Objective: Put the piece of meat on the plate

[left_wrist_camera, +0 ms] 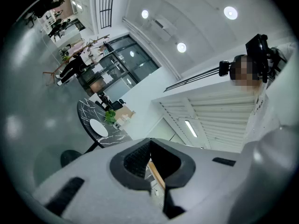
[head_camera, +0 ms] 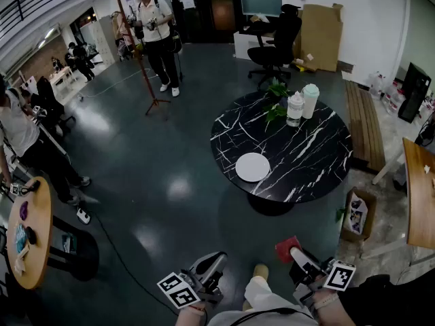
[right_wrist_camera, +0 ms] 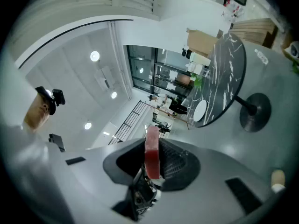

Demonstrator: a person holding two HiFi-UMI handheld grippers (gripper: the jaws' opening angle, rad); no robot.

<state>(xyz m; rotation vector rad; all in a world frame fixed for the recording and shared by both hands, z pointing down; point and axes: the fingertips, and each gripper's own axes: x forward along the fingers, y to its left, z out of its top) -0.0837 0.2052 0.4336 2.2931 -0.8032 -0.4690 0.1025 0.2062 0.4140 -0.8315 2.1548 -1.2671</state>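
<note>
Nearest, the fingers of the right gripper (right_wrist_camera: 152,141) are clamped on the red piece of meat (right_wrist_camera: 152,155), held above the floor. The left gripper (left_wrist_camera: 150,158) has its fingers almost together, empty. Farther off, a white plate (head_camera: 253,167) lies by the near edge of the round black marble desk (head_camera: 309,158).

no readable text — only marker squares

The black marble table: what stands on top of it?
On the table: a bare white plate, two pale lidded containers and green leaves beside them. The leaves cover whatever holds them.
</note>
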